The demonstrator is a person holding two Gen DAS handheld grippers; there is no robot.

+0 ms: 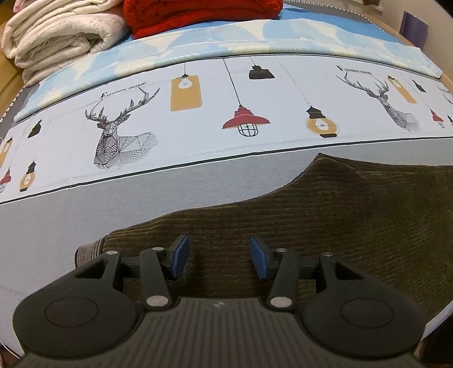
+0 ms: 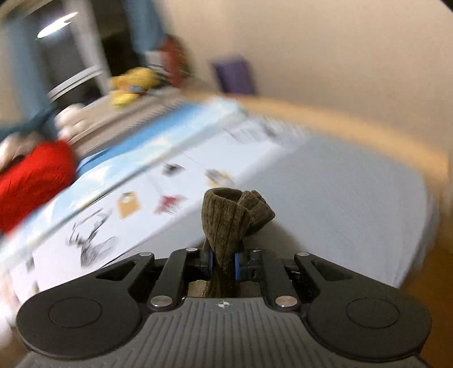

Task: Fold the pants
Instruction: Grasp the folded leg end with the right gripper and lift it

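Bed sheet (image 1: 215,93) print read "Fashion home" beside deer. Left tongs (image 1: 219,256) gaped over brown corduroy pants (image 1: 325,215), gripping nothing. Right tongs (image 2: 223,261) clamped bunched pants.

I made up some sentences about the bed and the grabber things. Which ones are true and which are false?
1. The right gripper is pinching a bunch of the brown pants. True.
2. The left gripper is squeezing the pants too. False: its jaws stand apart above the pants, with nothing pinched between them.
3. A red blanket lies folded at the far end of the bed. True.
4. The printed sheet shows cats and fish. False: it shows deer heads and hanging lamps.
5. The pants are bright blue. False: they are dark brown and ribbed.
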